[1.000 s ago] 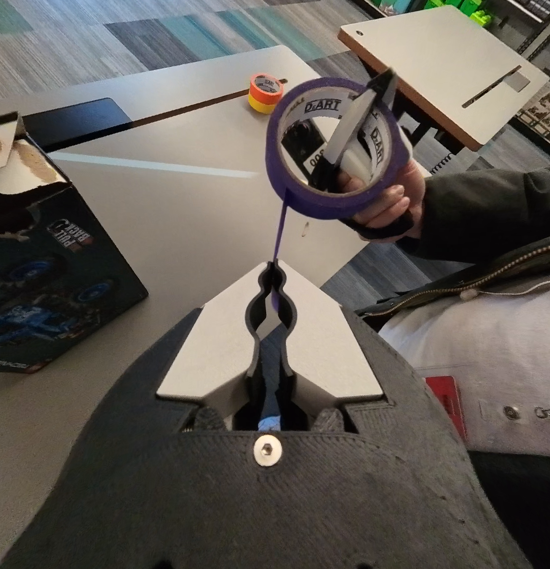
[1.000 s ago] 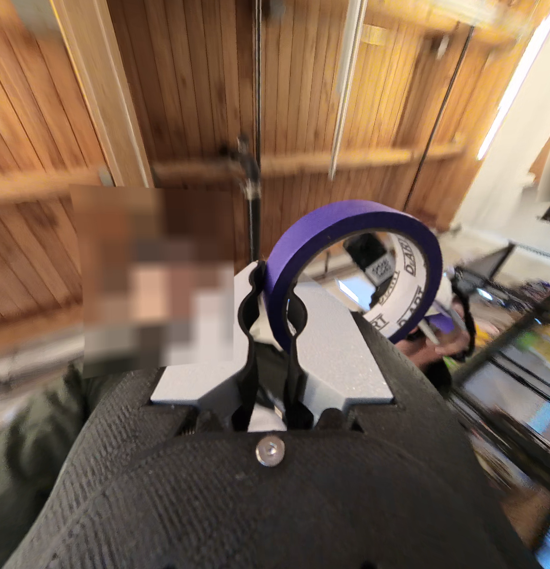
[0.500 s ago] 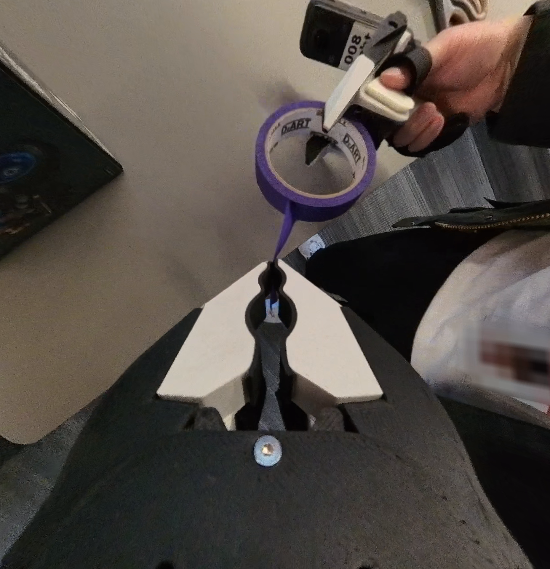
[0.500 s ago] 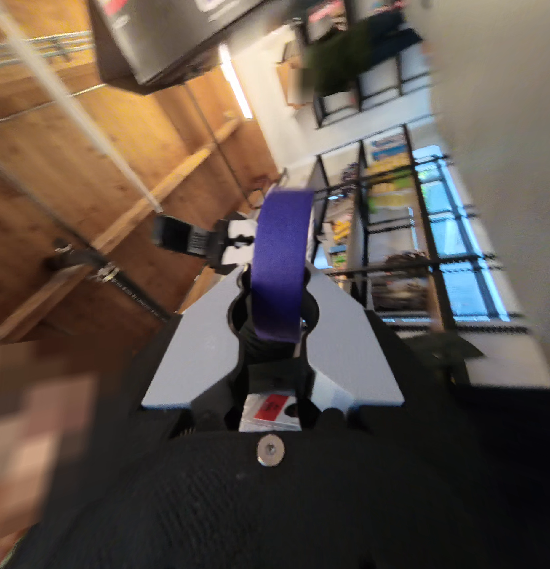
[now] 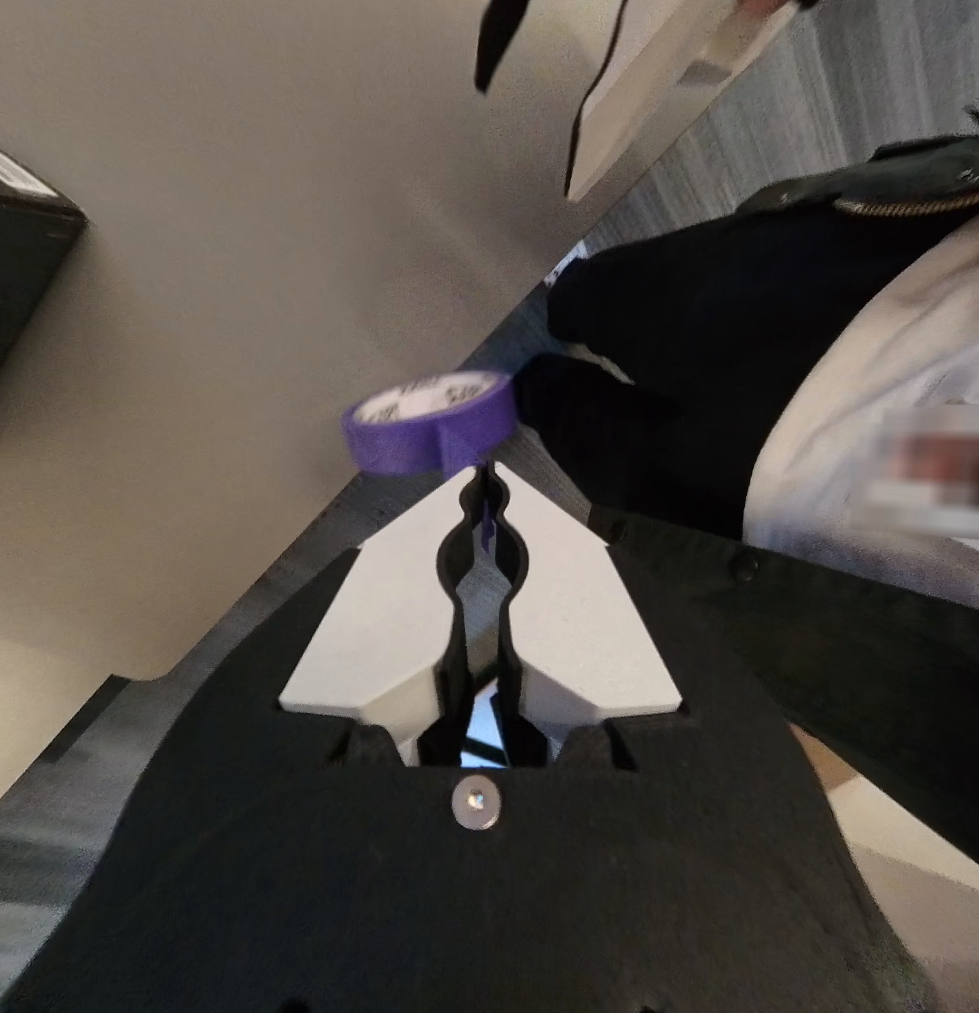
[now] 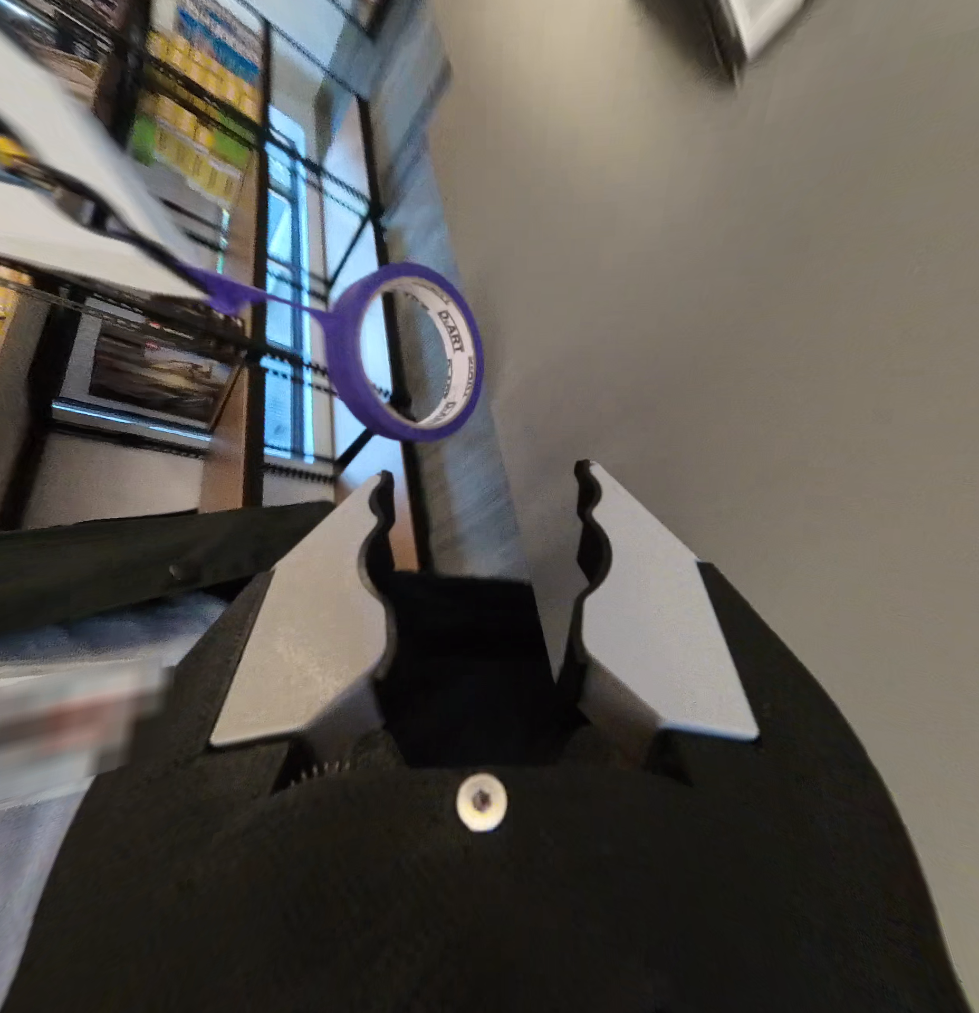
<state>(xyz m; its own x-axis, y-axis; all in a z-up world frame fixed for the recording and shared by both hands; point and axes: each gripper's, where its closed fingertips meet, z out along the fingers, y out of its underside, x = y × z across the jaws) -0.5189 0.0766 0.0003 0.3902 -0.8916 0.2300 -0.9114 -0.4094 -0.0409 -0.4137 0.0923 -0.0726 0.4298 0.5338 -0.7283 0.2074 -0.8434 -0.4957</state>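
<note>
My left gripper [image 5: 484,472] is shut on the loose end of a purple tape strip [image 5: 486,527]. The purple tape roll [image 5: 416,444] hangs free on that strip just past the tips, over the table edge. My right gripper [image 6: 484,471] is open and empty, and the roll [image 6: 345,362] hangs in the air a little beyond its tips. In the right wrist view the strip [image 6: 290,304] runs from the roll up left to the left gripper [image 6: 199,288]. The right gripper [image 5: 525,137] also shows open at the top of the left wrist view.
A beige table [image 5: 257,219] lies below, with its edge running diagonally. The corner of a black box [image 5: 16,235] stands at the left. A person's dark jacket [image 5: 750,356] is close on the right. Metal shelving [image 6: 290,164] stands in the background.
The right gripper has let go of the purple roll, opened and drawn back. The roll now hangs from the strip in the left gripper, closer to its tips.
</note>
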